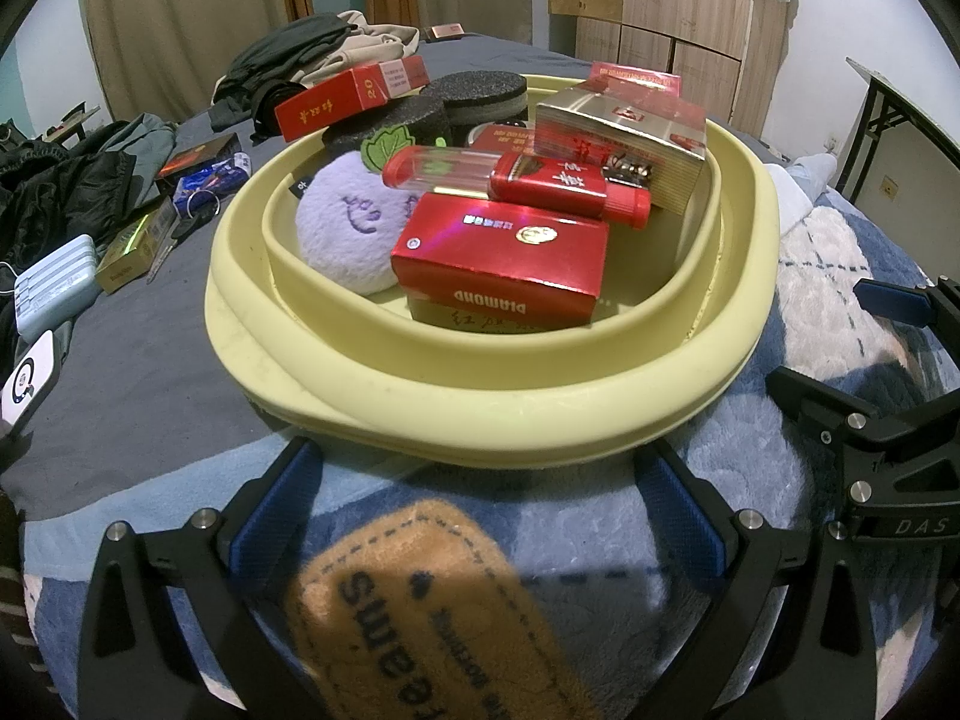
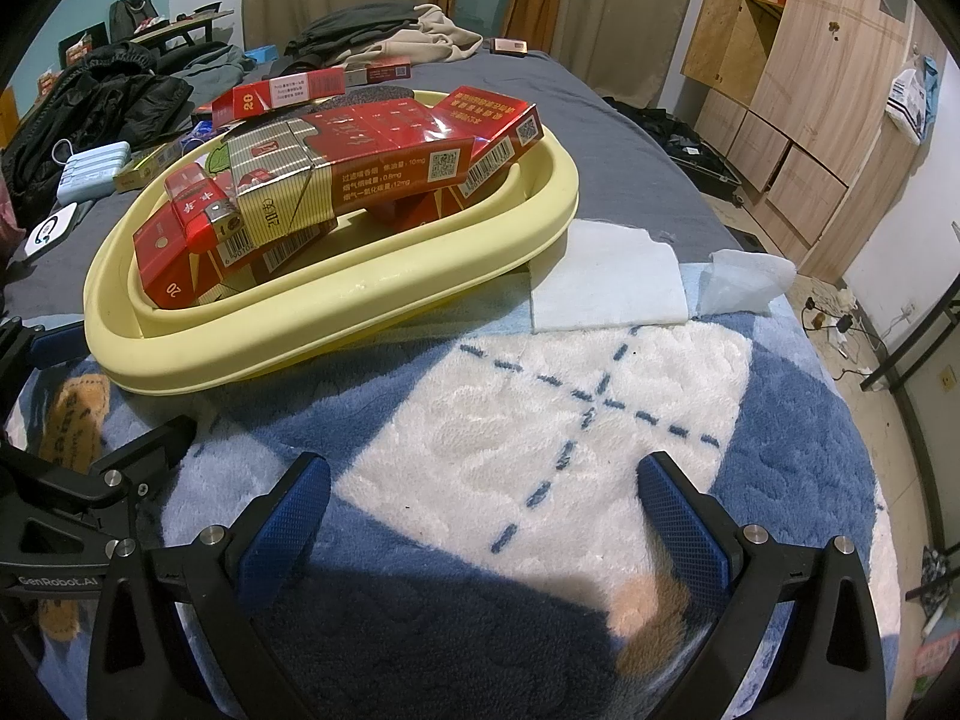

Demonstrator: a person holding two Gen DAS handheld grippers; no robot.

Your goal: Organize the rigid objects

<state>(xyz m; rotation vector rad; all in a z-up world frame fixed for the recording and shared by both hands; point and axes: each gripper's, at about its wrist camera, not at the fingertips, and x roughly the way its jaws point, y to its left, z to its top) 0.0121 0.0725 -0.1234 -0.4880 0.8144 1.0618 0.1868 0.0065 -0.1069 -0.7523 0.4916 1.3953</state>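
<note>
A bed [image 2: 630,138] covered with a grey sheet is seen, and a blue-and-white plush blanket [image 2: 540,420] is spread over its near end. A pale yellow basin [image 1: 480,402] is set on the blanket, partly over the grey sheet. Inside the basin, a gold-and-red carton [image 1: 624,138] is propped toward the far right, a red DIAMOND box [image 1: 504,264] lies at the near middle, a lilac plush toy [image 1: 348,228] rests at the left, and a red lighter case with a clear cap [image 1: 522,183] lies across the top of the red box. A dark foam disc [image 1: 480,93] is seen at the far rim. Left of the basin, a light blue power bank [image 1: 54,288] lies on the sheet. The left claw [image 1: 480,516] is held open and empty just short of the basin's near rim. The right claw [image 2: 480,516] is likewise spread wide, empty, over the blanket to the right of the basin.
</note>
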